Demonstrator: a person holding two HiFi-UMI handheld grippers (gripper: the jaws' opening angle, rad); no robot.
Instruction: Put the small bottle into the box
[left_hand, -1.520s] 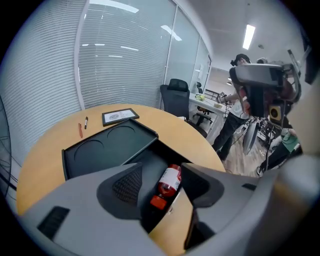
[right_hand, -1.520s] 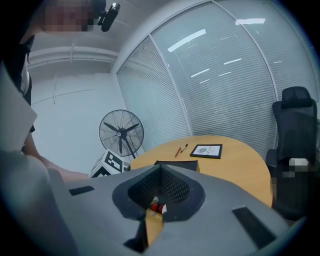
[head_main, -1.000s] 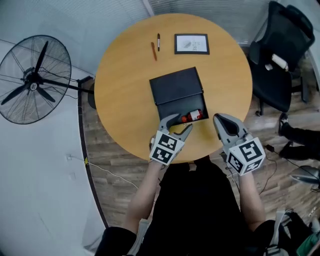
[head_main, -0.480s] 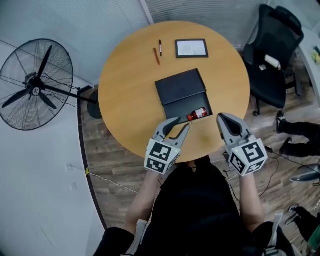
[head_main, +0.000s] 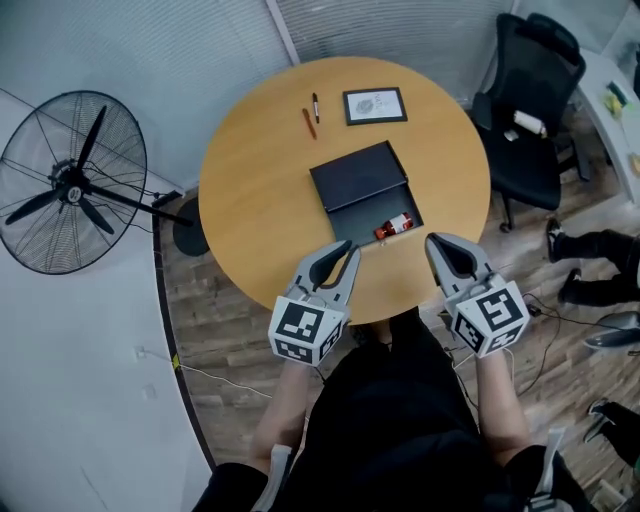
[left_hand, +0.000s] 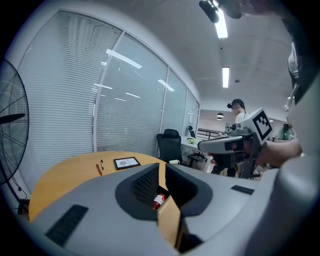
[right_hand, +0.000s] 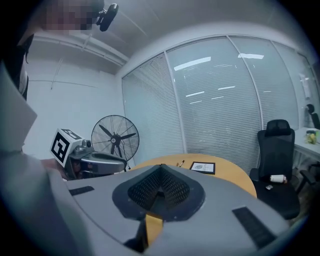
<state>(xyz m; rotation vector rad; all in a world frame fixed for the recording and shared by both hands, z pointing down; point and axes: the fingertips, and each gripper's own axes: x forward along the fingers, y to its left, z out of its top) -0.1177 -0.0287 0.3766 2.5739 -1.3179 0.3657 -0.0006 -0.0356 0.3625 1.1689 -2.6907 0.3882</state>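
Closing emptily, left gripper (head_main: 343, 252) jaws nearly touch, right gripper (head_main: 438, 245) jaws meet; cylindrical bottle (head_main: 397, 226) lies in black box (head_main: 352, 221).

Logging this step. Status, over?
Left gripper empty, jaws just closing, slim gap; right gripper shut, empty. Small bottle lying in open black box. Nothing in the way.

small bottle (head_main: 397, 226) in box (head_main: 353, 223) | box on table (head_main: 260, 180) | pens (head_main: 308, 123) behind box
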